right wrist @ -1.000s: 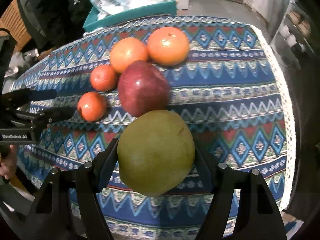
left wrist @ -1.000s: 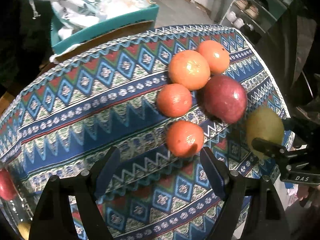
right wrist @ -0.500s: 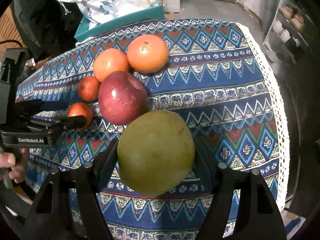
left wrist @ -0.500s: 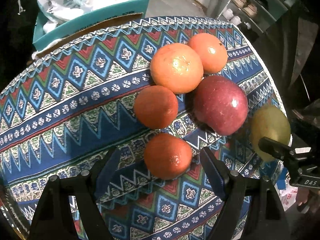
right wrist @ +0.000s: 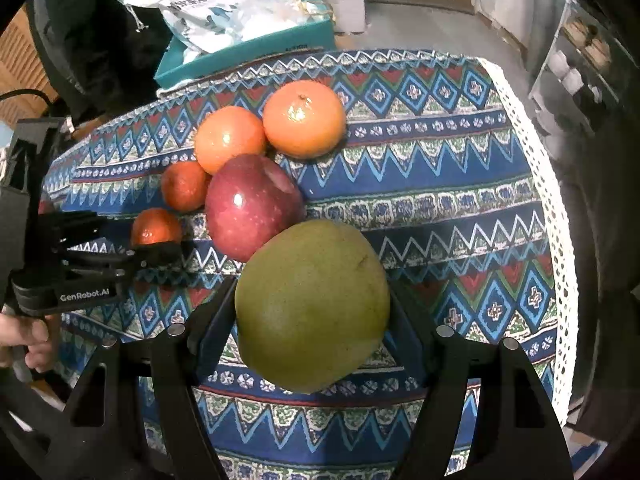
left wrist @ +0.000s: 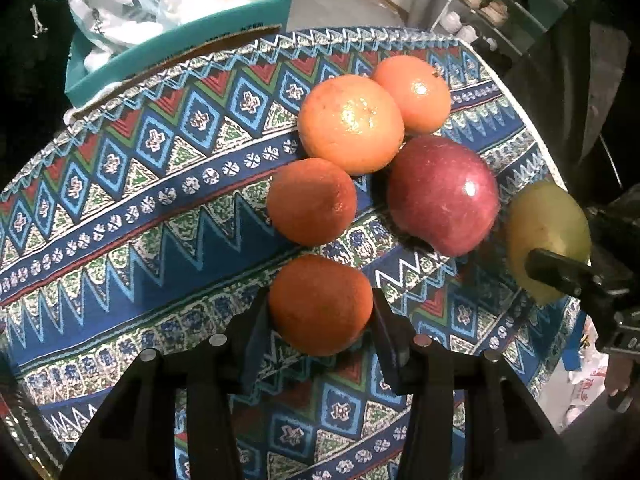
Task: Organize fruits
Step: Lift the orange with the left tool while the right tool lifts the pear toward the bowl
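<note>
My left gripper (left wrist: 320,320) is shut on a small orange (left wrist: 320,305) resting on the patterned tablecloth (left wrist: 160,208); it also shows in the right wrist view (right wrist: 155,227). My right gripper (right wrist: 312,320) is shut on a large green pear (right wrist: 313,305) and holds it at the table's right side, beside a red apple (right wrist: 252,206). The pear also shows in the left wrist view (left wrist: 548,232). Behind lie another small orange (left wrist: 312,201) and two larger oranges (left wrist: 351,123) (left wrist: 414,95), clustered against the apple (left wrist: 443,195).
A teal box (left wrist: 180,44) with white bags stands beyond the table's far edge. The tablecloth's lace edge (right wrist: 556,220) runs down the right side. Shelves (right wrist: 580,64) stand at the far right.
My left gripper moved forward to the nearest small orange and its fingers closed on it. My right gripper kept hold of the pear and shifted slightly.
</note>
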`<state>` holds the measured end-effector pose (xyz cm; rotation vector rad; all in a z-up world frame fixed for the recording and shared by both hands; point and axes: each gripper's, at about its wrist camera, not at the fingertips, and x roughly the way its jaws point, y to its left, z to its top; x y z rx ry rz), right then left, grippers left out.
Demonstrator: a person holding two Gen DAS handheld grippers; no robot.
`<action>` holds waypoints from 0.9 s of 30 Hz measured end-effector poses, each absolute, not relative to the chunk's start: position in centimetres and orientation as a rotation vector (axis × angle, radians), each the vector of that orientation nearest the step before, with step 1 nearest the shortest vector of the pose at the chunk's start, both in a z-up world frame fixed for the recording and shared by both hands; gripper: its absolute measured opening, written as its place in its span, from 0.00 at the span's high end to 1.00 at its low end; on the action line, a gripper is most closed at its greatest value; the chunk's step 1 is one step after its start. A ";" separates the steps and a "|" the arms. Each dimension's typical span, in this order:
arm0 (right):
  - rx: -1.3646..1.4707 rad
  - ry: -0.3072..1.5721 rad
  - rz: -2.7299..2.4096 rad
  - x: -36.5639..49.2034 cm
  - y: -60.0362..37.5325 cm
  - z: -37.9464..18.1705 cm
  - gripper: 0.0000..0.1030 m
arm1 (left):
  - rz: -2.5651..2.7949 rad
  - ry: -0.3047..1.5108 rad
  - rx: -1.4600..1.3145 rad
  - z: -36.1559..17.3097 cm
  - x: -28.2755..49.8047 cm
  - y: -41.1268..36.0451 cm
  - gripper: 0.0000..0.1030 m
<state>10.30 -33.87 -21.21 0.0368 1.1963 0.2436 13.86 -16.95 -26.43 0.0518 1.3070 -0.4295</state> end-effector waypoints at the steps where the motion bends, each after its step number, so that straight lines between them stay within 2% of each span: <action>1: 0.032 1.188 0.247 10.2 -33.7 -21.0 0.30 | -0.429 1.299 0.052 -26.1 13.7 -16.8 0.53; 27: -0.009 0.938 0.329 8.1 -30.3 -11.3 0.30 | -0.447 1.060 0.024 -14.4 9.0 -14.7 0.53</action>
